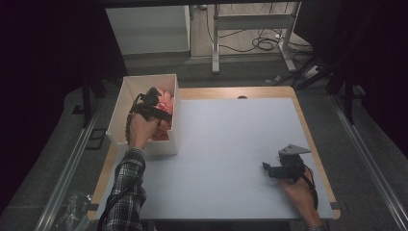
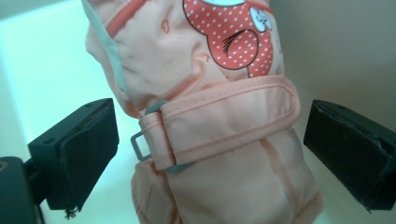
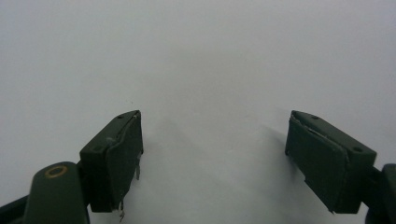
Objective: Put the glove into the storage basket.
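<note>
no readable text, label, brand or number, pink mitten (image 2: pixel 219 140) shows a dotted figure only

We find a lab or test room rather than a home. The surface (image 1: pixel 231 144) is a wooden top under a plain grey mat, flanked by metal rails (image 1: pixel 67 168) on a grey carpeted floor. Behind it stand a metal frame (image 1: pixel 250 24), loose cables (image 1: pixel 264 43) and dark curtains (image 1: pixel 48 48).
</note>
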Tool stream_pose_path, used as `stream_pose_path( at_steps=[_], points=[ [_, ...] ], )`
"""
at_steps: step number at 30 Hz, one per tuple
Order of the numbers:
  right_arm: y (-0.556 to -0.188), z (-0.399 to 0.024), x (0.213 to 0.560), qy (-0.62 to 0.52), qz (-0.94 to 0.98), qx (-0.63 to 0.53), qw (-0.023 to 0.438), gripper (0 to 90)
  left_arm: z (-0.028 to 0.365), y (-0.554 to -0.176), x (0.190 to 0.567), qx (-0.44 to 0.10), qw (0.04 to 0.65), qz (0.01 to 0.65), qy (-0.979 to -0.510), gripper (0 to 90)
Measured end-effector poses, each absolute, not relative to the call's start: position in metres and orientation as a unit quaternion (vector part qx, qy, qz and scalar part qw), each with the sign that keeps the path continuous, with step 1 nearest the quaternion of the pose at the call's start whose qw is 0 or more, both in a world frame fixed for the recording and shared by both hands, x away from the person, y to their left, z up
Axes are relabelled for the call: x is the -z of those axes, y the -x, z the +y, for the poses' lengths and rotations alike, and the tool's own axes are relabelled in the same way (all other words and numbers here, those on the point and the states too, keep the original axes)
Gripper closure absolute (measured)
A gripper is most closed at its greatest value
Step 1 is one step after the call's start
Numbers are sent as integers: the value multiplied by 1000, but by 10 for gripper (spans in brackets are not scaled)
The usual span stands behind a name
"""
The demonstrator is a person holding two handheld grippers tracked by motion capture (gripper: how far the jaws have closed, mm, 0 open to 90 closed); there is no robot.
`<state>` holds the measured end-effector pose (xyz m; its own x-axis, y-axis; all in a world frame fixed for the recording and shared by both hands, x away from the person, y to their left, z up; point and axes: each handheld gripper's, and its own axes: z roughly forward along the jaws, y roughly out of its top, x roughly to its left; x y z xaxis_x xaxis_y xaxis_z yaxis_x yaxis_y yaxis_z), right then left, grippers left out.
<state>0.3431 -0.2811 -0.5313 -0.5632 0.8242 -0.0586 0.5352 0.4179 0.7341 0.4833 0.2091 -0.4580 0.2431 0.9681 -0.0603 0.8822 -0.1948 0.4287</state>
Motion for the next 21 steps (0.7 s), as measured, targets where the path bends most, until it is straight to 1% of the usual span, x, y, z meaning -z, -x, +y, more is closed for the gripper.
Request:
stream_pose_path(
  at_steps=[12, 21],
  points=[
    [-343, -281, 531, -417, 815, -342, 211, 192, 215, -462, 440, -155, 230, 580, -766, 39],
    [-343, -281, 531, -417, 815, -342, 211, 192, 218, -441, 429, -169, 262, 556, -771, 39]
  ],
)
